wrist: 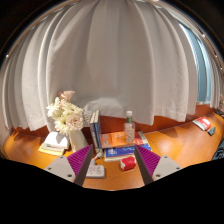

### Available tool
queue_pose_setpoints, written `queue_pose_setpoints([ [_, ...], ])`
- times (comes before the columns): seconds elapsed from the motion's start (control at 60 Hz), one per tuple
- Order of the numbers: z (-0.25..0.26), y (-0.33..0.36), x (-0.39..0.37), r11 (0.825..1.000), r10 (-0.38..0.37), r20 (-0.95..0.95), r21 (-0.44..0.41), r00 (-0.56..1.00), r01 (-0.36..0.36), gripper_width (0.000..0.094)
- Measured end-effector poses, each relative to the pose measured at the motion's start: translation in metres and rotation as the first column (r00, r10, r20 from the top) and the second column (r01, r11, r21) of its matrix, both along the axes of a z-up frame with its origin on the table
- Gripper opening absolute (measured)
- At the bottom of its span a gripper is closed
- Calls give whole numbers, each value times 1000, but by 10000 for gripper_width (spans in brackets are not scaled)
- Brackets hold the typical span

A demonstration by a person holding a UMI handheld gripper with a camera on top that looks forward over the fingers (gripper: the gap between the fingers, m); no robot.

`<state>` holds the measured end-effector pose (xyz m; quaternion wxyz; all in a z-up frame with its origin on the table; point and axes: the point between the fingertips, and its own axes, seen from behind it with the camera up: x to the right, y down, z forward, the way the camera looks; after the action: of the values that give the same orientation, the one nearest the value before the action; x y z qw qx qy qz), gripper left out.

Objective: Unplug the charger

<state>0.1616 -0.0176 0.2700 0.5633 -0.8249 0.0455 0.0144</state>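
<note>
Lying between open tongs: white charger.

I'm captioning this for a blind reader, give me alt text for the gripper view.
The gripper hangs open above a wooden desk, its fingers framing some books and a small red thing. Beyond them stand a clear bottle and a bunch of pale flowers, with white curtains behind. No charger shows clearly.
</note>
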Motion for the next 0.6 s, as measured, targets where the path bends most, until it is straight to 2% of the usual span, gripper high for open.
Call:
queue_pose_setpoints([
  [0.117,6,-36,-38,999,29,2,-12,1000,-29,845],
  [0.333,-19,-97,-101,994,91,2,-68,996,-90,843],
  [0.6,-34,-128,-128,988,121,7,-100,993,-120,843],
])
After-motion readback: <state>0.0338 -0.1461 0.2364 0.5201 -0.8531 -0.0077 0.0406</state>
